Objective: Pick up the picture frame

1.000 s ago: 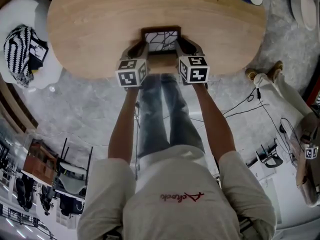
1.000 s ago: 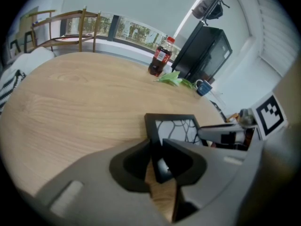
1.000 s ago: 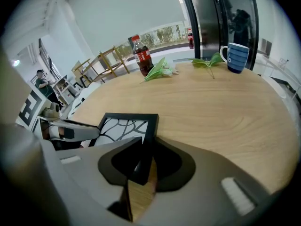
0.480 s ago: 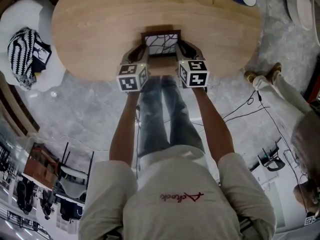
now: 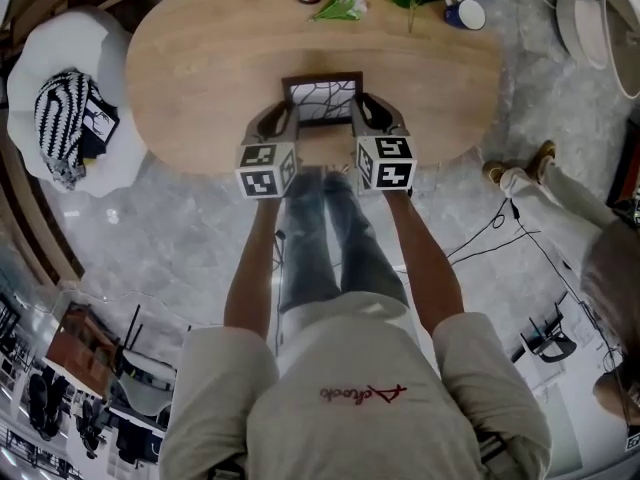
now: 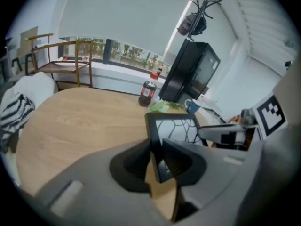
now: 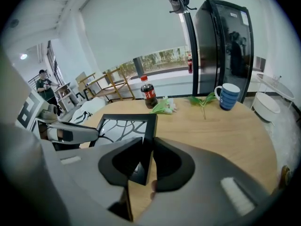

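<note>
Bottle [image 7: 148, 94], mug [image 7: 229, 96] and leaves [image 7: 164, 106] sit beyond the picture frame [image 5: 322, 98].

Dark-rimmed picture frame [image 5: 322, 98], white panel with black branching lines, tilted, aloft

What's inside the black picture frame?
A white picture with black branchy lines. The left gripper and right gripper clamp the sides of the picture frame, so its lower corners are covered.
</note>
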`<state>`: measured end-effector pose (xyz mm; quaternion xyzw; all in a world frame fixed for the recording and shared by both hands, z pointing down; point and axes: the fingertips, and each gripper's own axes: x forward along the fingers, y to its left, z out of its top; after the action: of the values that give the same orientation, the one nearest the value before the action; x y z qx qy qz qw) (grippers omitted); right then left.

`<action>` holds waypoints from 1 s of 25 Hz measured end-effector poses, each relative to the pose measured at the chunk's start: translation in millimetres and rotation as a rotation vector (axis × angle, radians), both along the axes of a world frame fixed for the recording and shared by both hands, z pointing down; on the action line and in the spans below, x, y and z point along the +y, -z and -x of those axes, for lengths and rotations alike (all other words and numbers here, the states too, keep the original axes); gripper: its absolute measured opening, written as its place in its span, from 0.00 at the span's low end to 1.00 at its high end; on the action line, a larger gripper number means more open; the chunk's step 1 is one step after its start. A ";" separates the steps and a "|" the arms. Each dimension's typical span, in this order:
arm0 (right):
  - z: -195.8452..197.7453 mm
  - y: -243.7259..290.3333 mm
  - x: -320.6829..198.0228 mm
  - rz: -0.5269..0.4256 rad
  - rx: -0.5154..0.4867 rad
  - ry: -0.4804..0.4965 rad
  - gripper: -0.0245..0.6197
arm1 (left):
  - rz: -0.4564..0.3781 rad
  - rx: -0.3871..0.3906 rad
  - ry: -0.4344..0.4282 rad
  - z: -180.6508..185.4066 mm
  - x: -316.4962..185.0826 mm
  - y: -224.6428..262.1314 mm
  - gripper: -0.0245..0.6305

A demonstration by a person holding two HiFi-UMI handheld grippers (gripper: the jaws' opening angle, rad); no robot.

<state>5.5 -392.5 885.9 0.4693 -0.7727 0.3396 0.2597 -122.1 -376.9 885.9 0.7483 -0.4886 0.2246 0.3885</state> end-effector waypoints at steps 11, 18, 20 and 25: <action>-6.0 122.7 -18.6 -0.180 -0.003 -0.015 0.16 | -0.171 -0.006 -0.005 -5.6 -19.9 119.2 0.16; -7.2 204.3 -30.0 -0.280 -0.006 -0.011 0.16 | -0.273 -0.002 -0.009 -6.7 -31.0 201.7 0.16; -9.2 226.0 -32.4 -0.307 -0.010 -0.012 0.16 | -0.300 -0.001 -0.007 -8.8 -34.0 222.9 0.16; -13.9 280.7 -29.7 -0.375 -0.015 -0.011 0.16 | -0.363 -0.001 -0.005 -12.9 -31.9 278.1 0.16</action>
<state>19.4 -422.3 605.2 0.5112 -0.8217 0.1944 0.1601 -109.2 -408.8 607.7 0.8072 -0.5195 0.1338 0.2461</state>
